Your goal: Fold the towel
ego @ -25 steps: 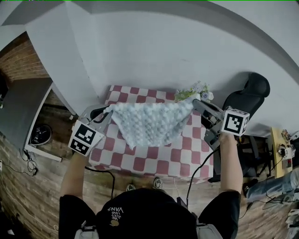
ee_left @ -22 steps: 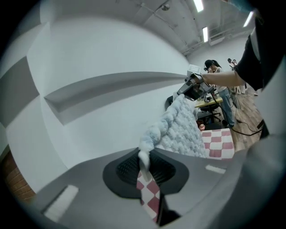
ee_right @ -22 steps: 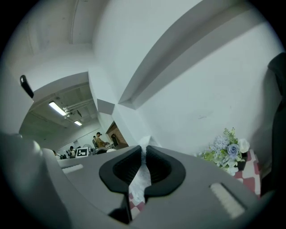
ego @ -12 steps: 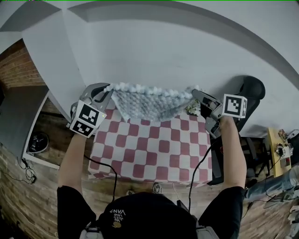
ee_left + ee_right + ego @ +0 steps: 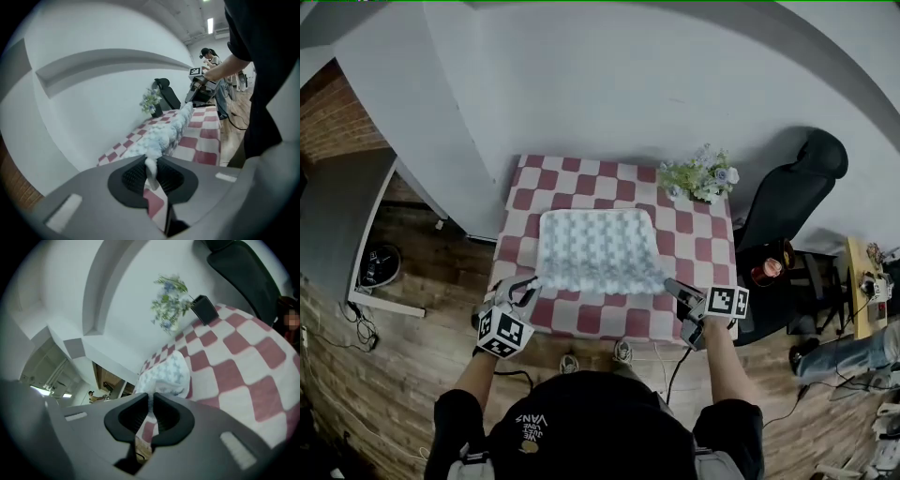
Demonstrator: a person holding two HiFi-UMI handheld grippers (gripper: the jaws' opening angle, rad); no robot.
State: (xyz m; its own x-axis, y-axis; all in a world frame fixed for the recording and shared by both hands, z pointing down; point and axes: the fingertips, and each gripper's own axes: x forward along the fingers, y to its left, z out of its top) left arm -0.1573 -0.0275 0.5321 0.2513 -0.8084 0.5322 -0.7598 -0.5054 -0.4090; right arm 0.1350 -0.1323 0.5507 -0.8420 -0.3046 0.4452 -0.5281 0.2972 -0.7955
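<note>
Towel (image 5: 598, 251) lies spread flat across the middle of the checkered worktop (image 5: 609, 178), its near edge close to the worktop's near side. The left gripper (image 5: 528, 289) has its fingers (image 5: 133, 177) clenched on the near-left corner, and the right gripper (image 5: 671, 287) is clenched on the near-right one. Only a thin tip of cloth sits in each pinch, so a quick lift could pull a corner free and skew the fold. A tug toward the person could drag the towel off the near side, and a long carry to the far right might brush the flowers (image 5: 698, 176). Both hands sit low at the near side, grippers pointing away and slightly down.
</note>
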